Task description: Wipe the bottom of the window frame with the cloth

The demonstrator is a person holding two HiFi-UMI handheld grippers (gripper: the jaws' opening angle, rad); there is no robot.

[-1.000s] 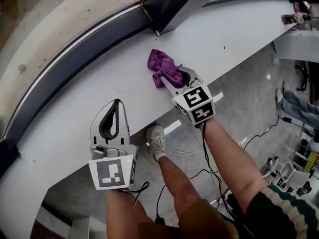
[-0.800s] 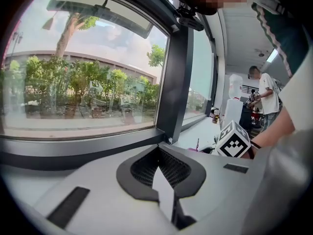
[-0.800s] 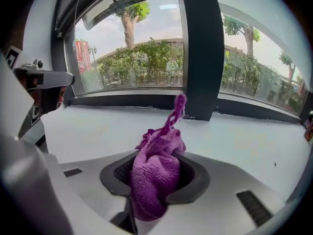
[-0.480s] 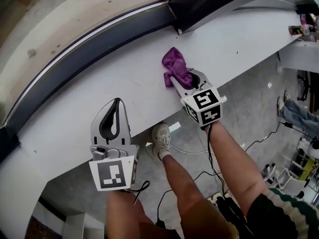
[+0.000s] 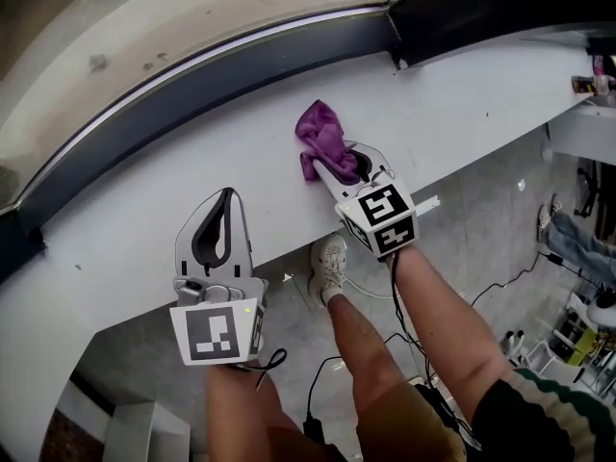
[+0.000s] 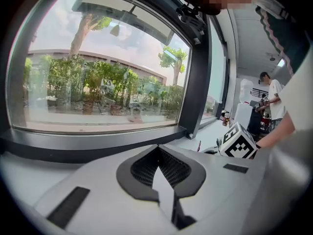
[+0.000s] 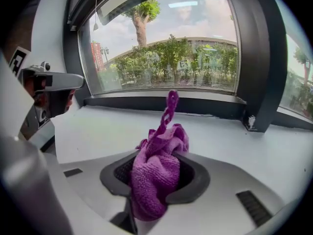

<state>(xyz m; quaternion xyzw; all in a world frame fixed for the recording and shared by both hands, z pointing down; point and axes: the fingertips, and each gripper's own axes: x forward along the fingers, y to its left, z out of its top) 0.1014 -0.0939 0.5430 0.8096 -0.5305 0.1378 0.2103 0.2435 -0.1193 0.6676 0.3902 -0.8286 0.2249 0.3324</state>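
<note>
Jaws of the right gripper [image 7: 157, 166] were clamped on a purple cloth [image 7: 164, 143], which filled the gap between them and spilled out past the tips, with one twisted end sticking upward. Jaws of the left gripper [image 6: 157, 151] were closed tip to tip with nothing between them.

From the head view, both grippers pointed toward the window over a white sill [image 5: 173, 176]. The left gripper [image 5: 227, 200] sat near the sill's inner edge, well apart from the cloth. The right gripper [image 5: 352, 158] reached further in, and the bunched cloth [image 5: 321, 131] lay over the middle of the sill, short of the frame and not touching it.

Beyond the cloth ran the dark bottom rail of the window frame [image 5: 221, 70], which met a dark upright post [image 7: 257, 58] to the right. Behind the glass [image 7: 166, 38] stood green shrubs, a tree and a long low building under a cloudy sky.
</note>
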